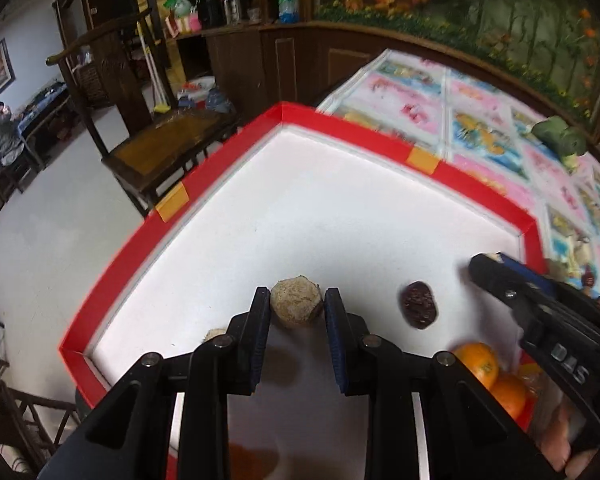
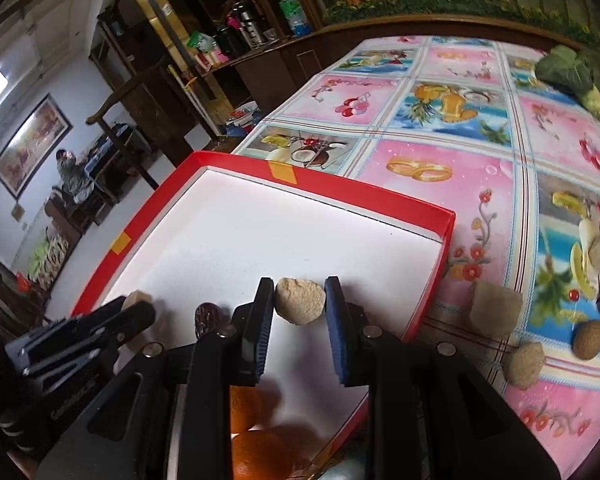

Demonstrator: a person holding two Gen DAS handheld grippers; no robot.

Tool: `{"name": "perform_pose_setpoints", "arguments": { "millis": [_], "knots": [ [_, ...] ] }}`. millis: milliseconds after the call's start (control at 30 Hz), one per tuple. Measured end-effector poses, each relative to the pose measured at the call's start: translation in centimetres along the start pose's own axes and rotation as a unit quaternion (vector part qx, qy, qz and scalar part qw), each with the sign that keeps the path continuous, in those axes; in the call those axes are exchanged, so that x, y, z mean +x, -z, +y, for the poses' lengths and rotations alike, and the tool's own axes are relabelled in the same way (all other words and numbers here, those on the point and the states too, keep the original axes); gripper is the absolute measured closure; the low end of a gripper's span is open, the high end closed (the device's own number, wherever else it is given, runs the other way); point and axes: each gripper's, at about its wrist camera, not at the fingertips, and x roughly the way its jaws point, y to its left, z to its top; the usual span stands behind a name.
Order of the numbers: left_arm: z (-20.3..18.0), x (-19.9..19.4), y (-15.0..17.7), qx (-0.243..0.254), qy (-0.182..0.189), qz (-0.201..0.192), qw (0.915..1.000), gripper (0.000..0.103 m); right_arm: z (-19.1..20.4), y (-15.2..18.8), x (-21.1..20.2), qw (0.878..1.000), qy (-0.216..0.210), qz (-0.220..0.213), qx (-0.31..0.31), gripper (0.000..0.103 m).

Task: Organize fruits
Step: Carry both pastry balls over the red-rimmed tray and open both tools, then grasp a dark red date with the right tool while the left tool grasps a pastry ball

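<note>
Nearest in the left wrist view, the left gripper (image 1: 296, 312) has its fingers (image 1: 260, 320) closed on a tan, rough-skinned fruit (image 1: 296, 307), held over the white floor of the red-rimmed box (image 1: 204, 176). In the right wrist view the right gripper (image 2: 300, 308) likewise pinches a second tan fruit (image 2: 300, 301) between its blue pads (image 2: 334, 320), also above the box floor and toward its near right side.

The step in hand looks like setting both fruits down inside the box. To do it well, each should be lowered until it rests on the white floor before the fingers part, since these rounded pieces would likely roll if dropped. The two grippers are close together, so releasing one at a time seems wise.

At about 3 o'clock from the left gripper's fruit lies a dark wrinkled fruit (image 1: 418, 310), and at 4 to 5 o'clock two oranges (image 1: 478, 364) sit in the box's near corner; another pale piece (image 1: 215, 335) peeks out at 8 o'clock. Placing each tan fruit clear of these, beside its own kind, would keep the groups tidy.

Farther out in the right wrist view, at 3 o'clock beyond the rim, more tan fruits (image 2: 496, 308) and a walnut-like one (image 2: 589, 339) wait on the patterned tabletop (image 2: 440, 208). A green vegetable (image 2: 572, 70) lies at the far end, around 1 o'clock.
</note>
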Motion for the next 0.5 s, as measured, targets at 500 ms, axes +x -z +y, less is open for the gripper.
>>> {"name": "perform_pose_setpoints", "arguments": {
  "millis": [500],
  "knots": [
    [-2.5, -5.8, 2.8, 0.049, 0.033, -0.053, 0.9969, 0.041, -3.2, -1.3, -3.8, 0.998, -0.057, -0.012, 0.036, 0.045]
  ]
}}
